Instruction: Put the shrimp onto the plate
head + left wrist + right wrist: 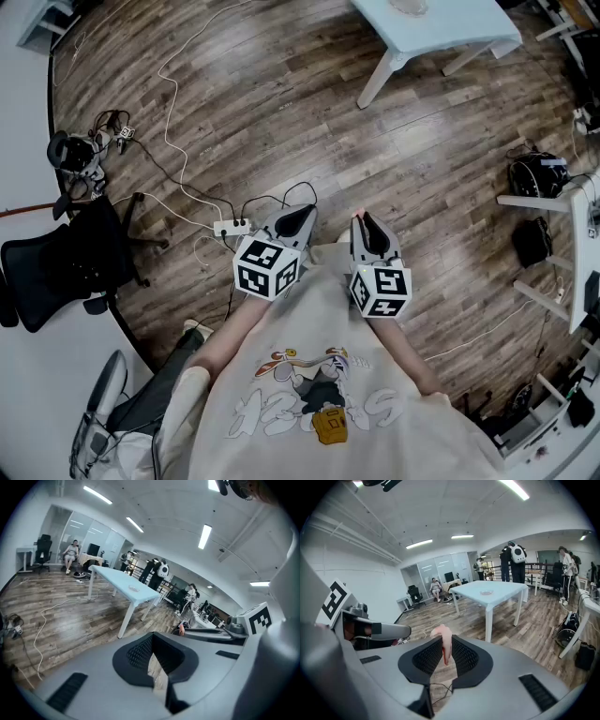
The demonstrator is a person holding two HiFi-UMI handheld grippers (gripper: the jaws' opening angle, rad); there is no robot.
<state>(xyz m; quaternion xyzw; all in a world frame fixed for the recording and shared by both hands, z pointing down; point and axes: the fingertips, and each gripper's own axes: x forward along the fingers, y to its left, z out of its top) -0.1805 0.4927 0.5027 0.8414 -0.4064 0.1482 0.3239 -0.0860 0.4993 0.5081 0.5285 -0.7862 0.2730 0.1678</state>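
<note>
Right claw (443, 654) is pinching the shrimp (443, 639): pink, upright between the pads, top end sticking out above them. Left claw (153, 660) is pressed almost together, thin slit only, nothing in it. In the head view both sit side by side close in front of the person's chest, well above the floor (281, 112).

Step in hand, my read: carry the shrimp to the plate, which is not near yet. The grip looks narrow, on the mid-body. Advice:
- Hold an even squeeze and avoid jerks.
- Walk up to the table first.
- Come down over the plate's middle and let go low so the shrimp doesn't bounce off.

The shrimp is probably soft and slippery, and too hard a squeeze could squash it. Mind the cables underfoot.

The floor is wood plank. A white cable (169, 103) snakes across it, a power strip (230, 226) lies near the person's feet, and a black office chair (56, 267) stands off to the left. The table (506, 588) is pale blue with white legs, well apart from the person. A small plate (486, 592) sits on top, too small to tell if it's bare.

Beyond is an open office with glass-walled rooms, a seated person (436, 587), standing people (512, 562) by a railing, and strip lights overhead.
</note>
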